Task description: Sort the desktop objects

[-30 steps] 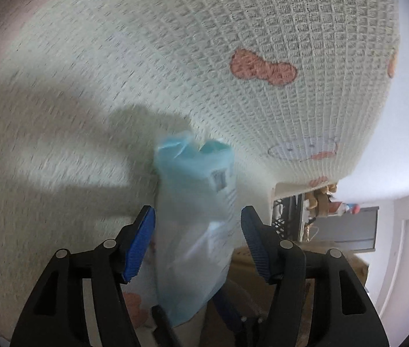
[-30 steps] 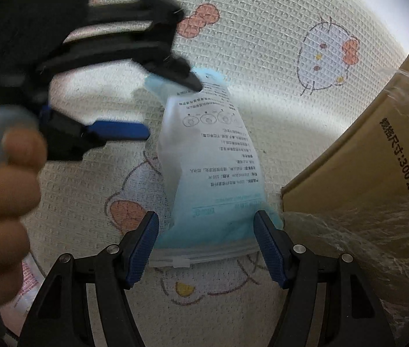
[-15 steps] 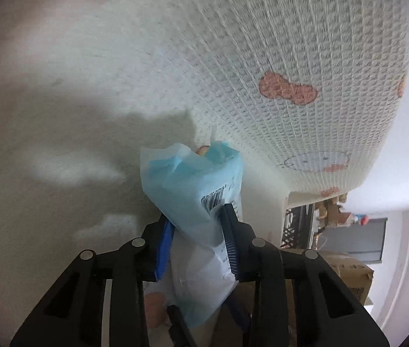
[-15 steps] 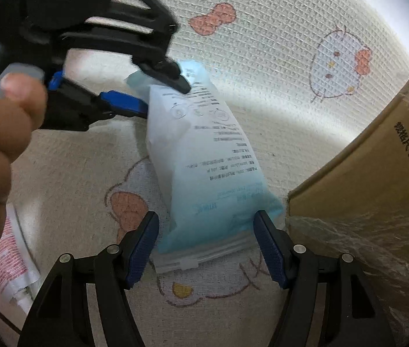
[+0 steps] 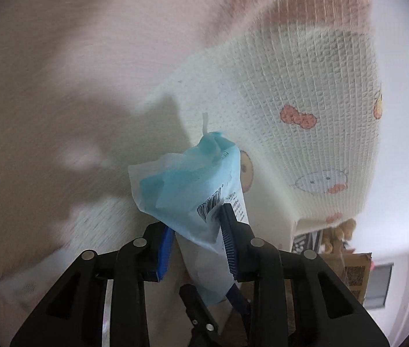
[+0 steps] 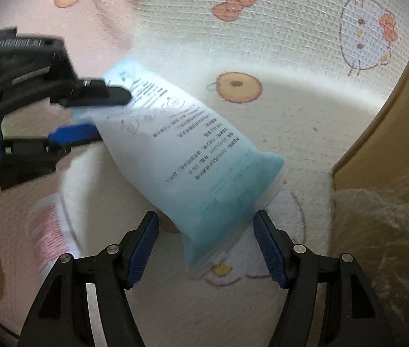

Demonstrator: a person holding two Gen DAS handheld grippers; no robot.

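A pale blue and white plastic pouch (image 6: 192, 156) with printed text hangs tilted above the cartoon-print mat (image 6: 291, 23). My left gripper (image 5: 195, 231) is shut on the pouch's crumpled end (image 5: 184, 179); it also shows in the right wrist view (image 6: 100, 115), at the left, pinching that end. My right gripper (image 6: 207, 245) is open, its blue pads either side of the pouch's lower sealed end, not touching it.
A cardboard box (image 6: 392, 133) wrapped in clear film stands at the right. A white tube with red print (image 6: 51, 225) lies on the mat at the lower left. A dark crate and shelves (image 5: 308, 240) show far off.
My left gripper closed on the pouch's end and lifted it, swinging it up and to the left. The pouch now tilts off the mat. My right gripper stayed open.
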